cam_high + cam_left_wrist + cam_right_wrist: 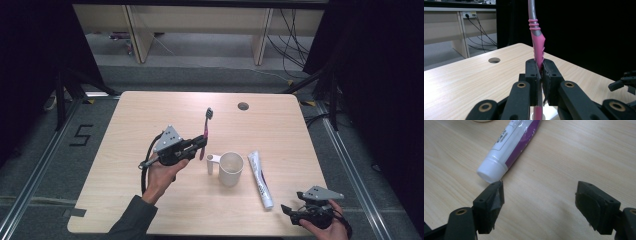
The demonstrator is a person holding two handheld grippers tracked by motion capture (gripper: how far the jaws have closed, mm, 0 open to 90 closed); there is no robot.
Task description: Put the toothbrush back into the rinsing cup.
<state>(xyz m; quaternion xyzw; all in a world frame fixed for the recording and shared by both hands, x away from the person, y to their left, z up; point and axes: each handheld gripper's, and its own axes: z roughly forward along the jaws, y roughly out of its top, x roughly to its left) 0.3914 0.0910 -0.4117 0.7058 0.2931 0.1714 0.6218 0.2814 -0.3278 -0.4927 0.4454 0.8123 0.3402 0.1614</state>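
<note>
Clamping the pink handle of a pink-and-grey plastic toothbrush [537, 47], the left tool [541, 72] has its two black jaws pressed tight against the handle from both sides. In the high view this left tool [200, 143] is raised above the light wooden counter [150, 115], borne by a left hand [162, 175] whose forearm, in a dark sleeve, comes up from the bottom edge and leans toward the counter's middle. The toothbrush [206, 131] stands nearly upright from the jaws, its dark bristled head at the top, tilted slightly to the right.

Just right of the left tool stands a white plastic cup [231, 168] with a handle, upright on the counter; whether the toothbrush's lower end touches it is hard to say from here. Right of the cup lies a white-and-purple toothpaste tube [260, 179], flat on the counter, cap toward the near edge.

The right tool [290, 210] sits low at the counter's near right corner, held in the right hand [325, 225], its jaws pointing left toward the tube. In the right gripper view, the right tool [539, 202] is spread wide and grips nothing; the tube's white cap [491, 171] lies just beyond its left jaw.
</note>
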